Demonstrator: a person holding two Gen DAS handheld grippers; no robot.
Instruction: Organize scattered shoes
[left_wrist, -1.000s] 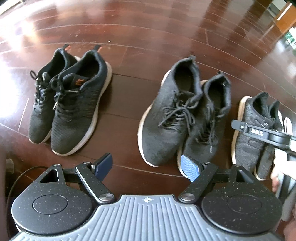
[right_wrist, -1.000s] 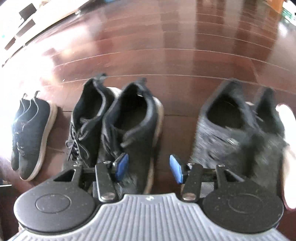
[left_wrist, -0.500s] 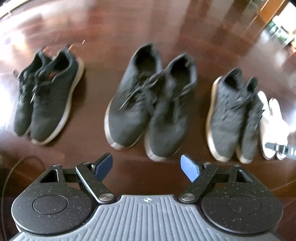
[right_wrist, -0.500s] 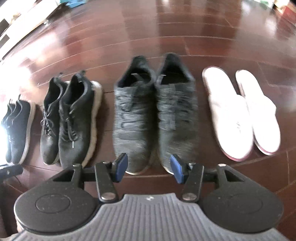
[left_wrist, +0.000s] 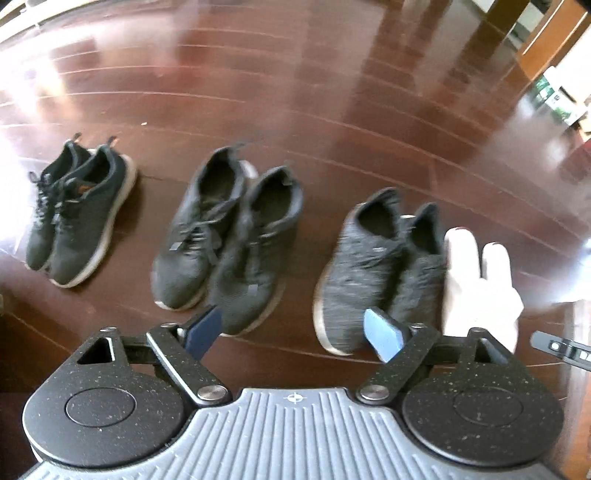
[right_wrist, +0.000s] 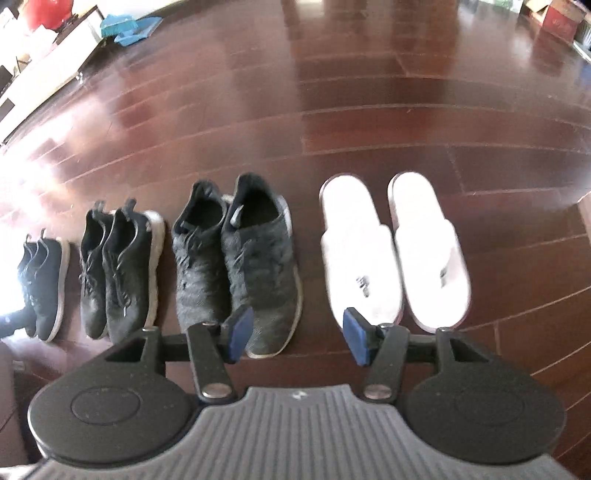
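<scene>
- Daylight enters from the left; the polished floor mirrors it in broad white glare patches at the left edge of both views.
- White slippers are overexposed, their detail washed out.
- Left wrist view: motion blur softens the grey shoes and the middle pair; the black pair is sharper.
- Fisheye distortion bends the floorboard lines into arcs towards the frame edges.
- Shadows under the shoes are soft and short.
</scene>
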